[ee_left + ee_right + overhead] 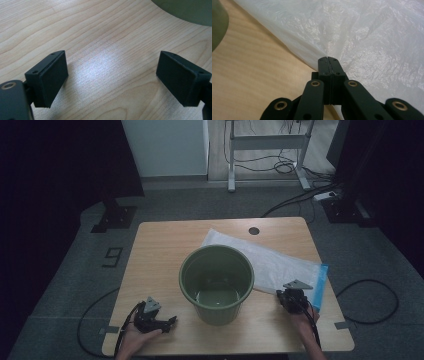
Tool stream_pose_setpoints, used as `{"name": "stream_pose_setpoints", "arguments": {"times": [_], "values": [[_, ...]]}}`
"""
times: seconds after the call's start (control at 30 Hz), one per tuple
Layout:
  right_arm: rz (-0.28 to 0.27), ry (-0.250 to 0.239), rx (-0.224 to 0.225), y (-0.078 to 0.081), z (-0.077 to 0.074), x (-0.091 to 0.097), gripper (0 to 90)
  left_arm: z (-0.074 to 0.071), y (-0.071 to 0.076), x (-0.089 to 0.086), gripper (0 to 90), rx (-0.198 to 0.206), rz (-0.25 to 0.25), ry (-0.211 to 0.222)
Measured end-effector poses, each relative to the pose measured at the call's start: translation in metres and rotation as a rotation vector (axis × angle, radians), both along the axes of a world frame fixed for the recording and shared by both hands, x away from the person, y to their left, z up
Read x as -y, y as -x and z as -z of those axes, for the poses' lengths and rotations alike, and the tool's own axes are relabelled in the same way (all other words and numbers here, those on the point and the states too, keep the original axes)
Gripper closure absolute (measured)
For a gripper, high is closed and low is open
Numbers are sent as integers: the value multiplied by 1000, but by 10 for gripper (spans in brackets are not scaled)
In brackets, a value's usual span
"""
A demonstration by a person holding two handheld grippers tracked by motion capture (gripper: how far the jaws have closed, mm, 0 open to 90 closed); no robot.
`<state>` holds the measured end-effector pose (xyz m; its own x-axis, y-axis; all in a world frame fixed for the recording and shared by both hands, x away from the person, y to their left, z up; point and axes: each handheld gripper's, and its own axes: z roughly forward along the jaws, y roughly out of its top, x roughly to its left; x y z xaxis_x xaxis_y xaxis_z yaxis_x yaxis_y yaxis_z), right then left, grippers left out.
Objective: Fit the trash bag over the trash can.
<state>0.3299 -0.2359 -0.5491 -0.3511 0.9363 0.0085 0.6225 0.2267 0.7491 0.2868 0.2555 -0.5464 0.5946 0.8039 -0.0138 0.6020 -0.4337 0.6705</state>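
Right gripper view shows the right gripper [328, 60] with its black jaws pressed together on the edge of a crinkled, translucent white plastic bag [367, 37] filling the upper right. Left gripper [112, 77] stands wide apart over pale grained wood, a round green bucket [216, 282] at centre frame.

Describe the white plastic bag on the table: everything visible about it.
The plastic bag is thin, translucent white film, finely crinkled, with a blue strip along its right end. It lies flat and slantwise on the wooden table, running from behind the green bucket toward the right edge; the bucket hides part of it. The right gripper has its jaws shut on the bag's near edge, pinching the film. Whether the bag holds anything cannot be told.
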Motion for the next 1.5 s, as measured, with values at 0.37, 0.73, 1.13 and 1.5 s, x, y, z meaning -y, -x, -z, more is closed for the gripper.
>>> {"name": "stream_pose_setpoints", "arguments": {"times": [0.37, 0.73, 1.13, 1.5], "values": [[4, -37, -3, 58, -2, 29, 888, 0, 0, 0, 99, 0, -2, 0], [11, -43, -12, 90, 1, 47, 824, 0, 1, -1, 99, -1, -2, 0], [-85, 2, 104, 66, -8, -5, 344, 0, 1, -1, 99, -1, -2, 0], [-116, 24, 68, 19, 1, -48, 320, 0, 1, -1, 99, -1, -1, 0]]}}
